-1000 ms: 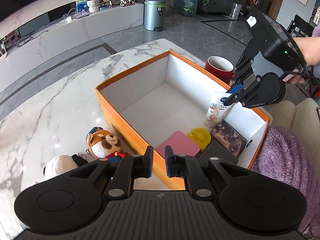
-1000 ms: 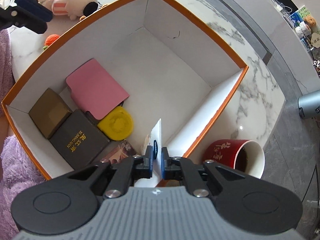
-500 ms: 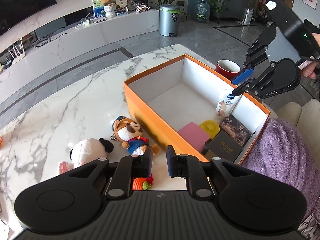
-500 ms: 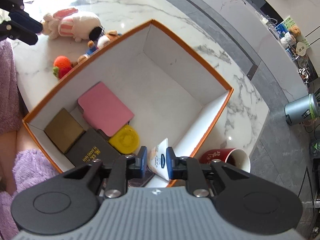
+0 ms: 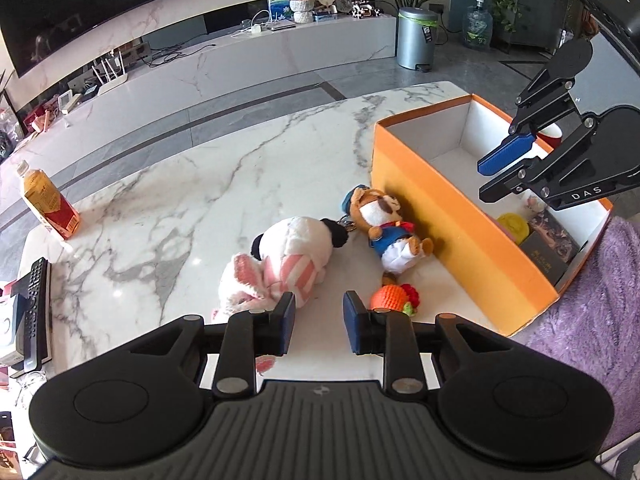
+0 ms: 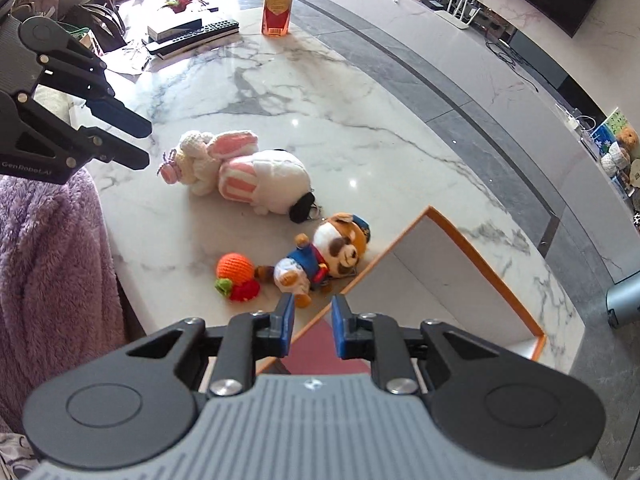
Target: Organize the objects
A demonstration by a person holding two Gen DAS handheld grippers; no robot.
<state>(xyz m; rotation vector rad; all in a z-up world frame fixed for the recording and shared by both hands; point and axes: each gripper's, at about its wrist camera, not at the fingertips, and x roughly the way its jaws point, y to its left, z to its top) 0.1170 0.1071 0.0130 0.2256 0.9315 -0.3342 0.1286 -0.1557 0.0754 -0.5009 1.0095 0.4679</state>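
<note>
An orange box (image 5: 440, 216) with white inner walls stands on the marble table; it also shows in the right wrist view (image 6: 472, 256). Beside it lie a bear plush in blue (image 5: 384, 224) (image 6: 324, 256), a white and pink bunny plush (image 5: 288, 256) (image 6: 244, 168) and an orange knitted toy (image 5: 390, 298) (image 6: 236, 270). My left gripper (image 5: 318, 322) is open and empty, just above the bunny and the knitted toy. My right gripper (image 6: 312, 326) is open and empty above the box's near edge; it also shows over the box in the left wrist view (image 5: 500, 172).
In the box lie a yellow round thing (image 5: 512, 226), dark boxes (image 5: 548, 256) and a pink pad (image 6: 320, 352). A juice bottle (image 5: 46, 200) (image 6: 278, 4) and a remote (image 5: 34, 312) stand at the table's far end. A purple fleece sleeve (image 6: 52, 272) is close by.
The right gripper let go of the white tube in the box, opened and rose, swinging toward the plush toys. The left gripper moved left away from the box and opened.
</note>
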